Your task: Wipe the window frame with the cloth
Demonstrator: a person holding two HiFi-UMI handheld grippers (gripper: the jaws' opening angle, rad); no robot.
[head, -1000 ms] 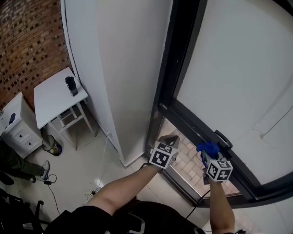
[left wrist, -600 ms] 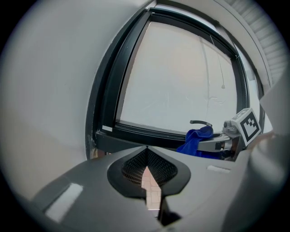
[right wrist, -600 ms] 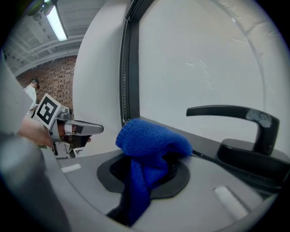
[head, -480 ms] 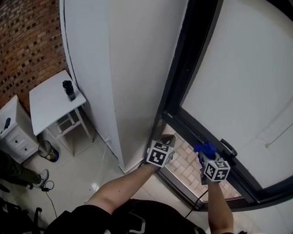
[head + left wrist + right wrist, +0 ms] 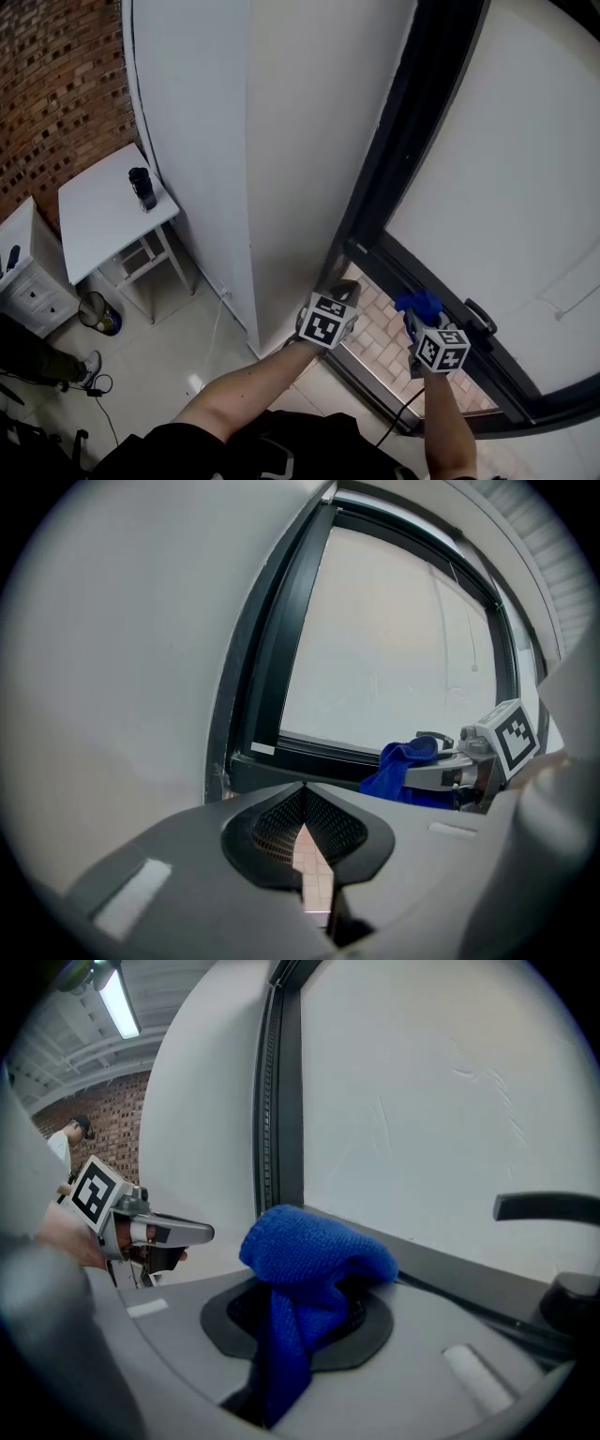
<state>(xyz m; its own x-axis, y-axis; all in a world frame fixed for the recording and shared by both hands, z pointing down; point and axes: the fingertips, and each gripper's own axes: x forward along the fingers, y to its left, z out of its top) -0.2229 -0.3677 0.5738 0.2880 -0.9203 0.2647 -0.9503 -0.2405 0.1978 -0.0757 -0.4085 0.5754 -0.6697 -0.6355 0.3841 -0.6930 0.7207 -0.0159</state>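
Observation:
A blue cloth bunches out of my right gripper, which is shut on it. The cloth hangs just short of the black window frame, near its lower bar. My left gripper is held beside it to the left, near the frame's bottom corner, shut with nothing between its jaws. The right gripper's marker cube shows in the left gripper view.
A black window handle sits on the frame right of the cloth. A white wall pillar stands left of the frame. Below left are a white table with a dark bottle, a drawer unit and a bin.
The head view has shifted, so the frame and pillar sit further right in the picture. Both grippers stay near the frame's lower corner, with the cloth still held.

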